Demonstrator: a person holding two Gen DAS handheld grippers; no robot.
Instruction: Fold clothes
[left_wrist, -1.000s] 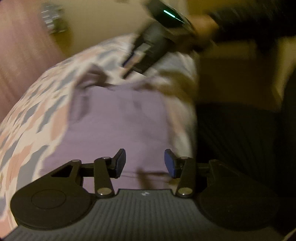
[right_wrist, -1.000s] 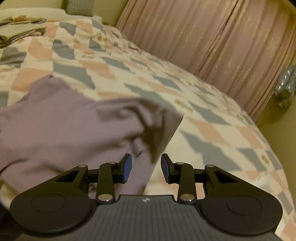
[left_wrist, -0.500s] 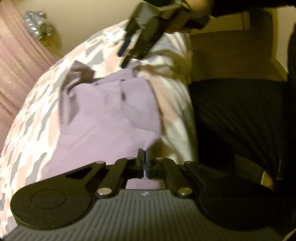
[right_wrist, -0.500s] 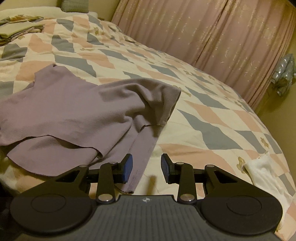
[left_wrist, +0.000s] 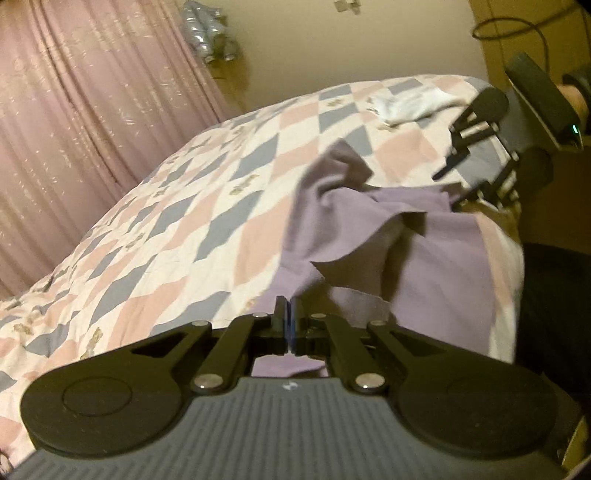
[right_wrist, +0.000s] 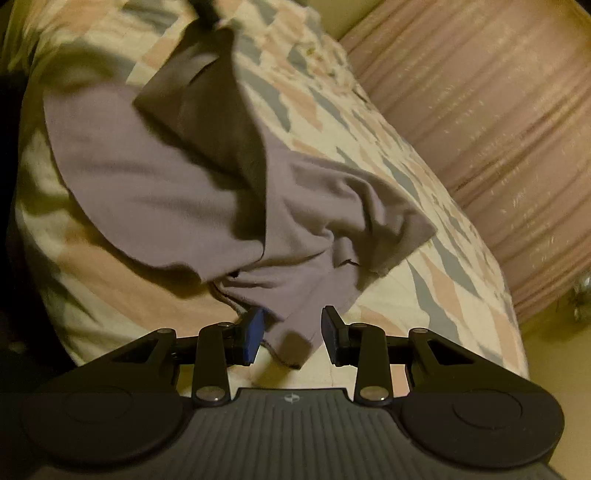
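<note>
From the left wrist view, the left tongs are clenched, their jaws pressed together on an edge of the purple garment; purple cloth shows both above the closed tips and below them, behind the linkage. The garment lies crumpled along the near edge of the bed, which is covered in a quilt of pink, grey and white diamonds. From the pinched edge the cloth rises in a raised fold, then spreads toward the far corner of the bed. Beyond the garment, on the quilt, lies a small white cloth. The right tongs appear at the far end of the garment, just at its edge; from here I cannot tell how wide they stand. Behind the bed hangs a pink curtain.

From the right wrist view, the right tongs are released, their jaws well apart. A hemmed corner of the purple garment hangs between the two fingers; the left blue pad looks to be touching the cloth, though blur makes it uncertain, while the right one stands clear of it. The garment stretches away from the tongs across the bed, with a dark, shadowed flap lifted up toward the top of the frame. The picture is blurred. The pink curtain stands on the far side of the bed from the garment.
</note>
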